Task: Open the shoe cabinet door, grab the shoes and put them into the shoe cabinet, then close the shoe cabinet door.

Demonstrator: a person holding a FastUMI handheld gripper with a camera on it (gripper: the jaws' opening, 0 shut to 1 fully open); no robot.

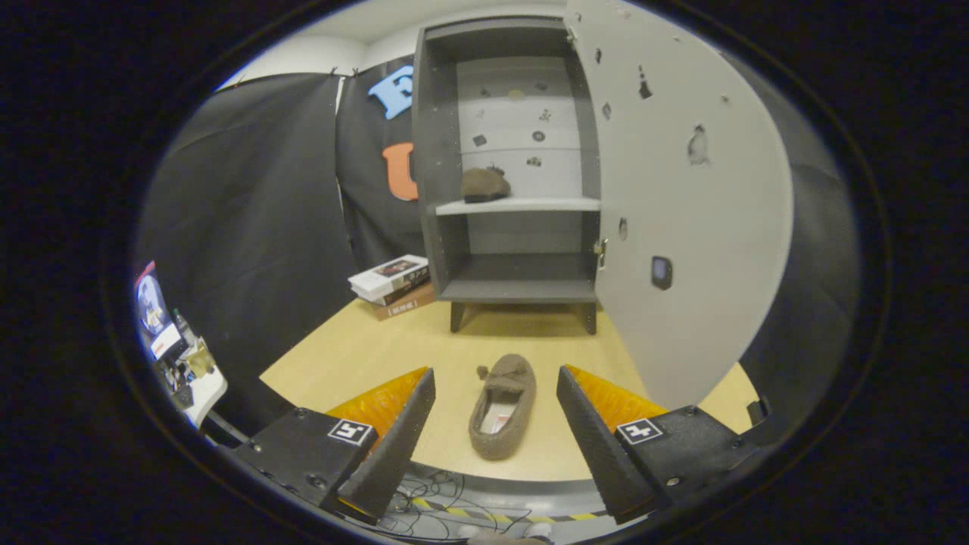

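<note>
The grey shoe cabinet stands at the far side of the yellow table, its white door swung wide open toward me on the right. One brown slipper rests on the middle shelf. A second brown slipper lies on the table in front of the cabinet, toe pointing at it. My gripper is open, hovering above the table's near edge, and the slipper shows in the gap between the two fingers, below them and untouched.
A stack of books sits on the table left of the cabinet. The open door juts out over the table's right side. Cables and striped tape lie on the floor below the near edge. A cluttered stand is off to the left.
</note>
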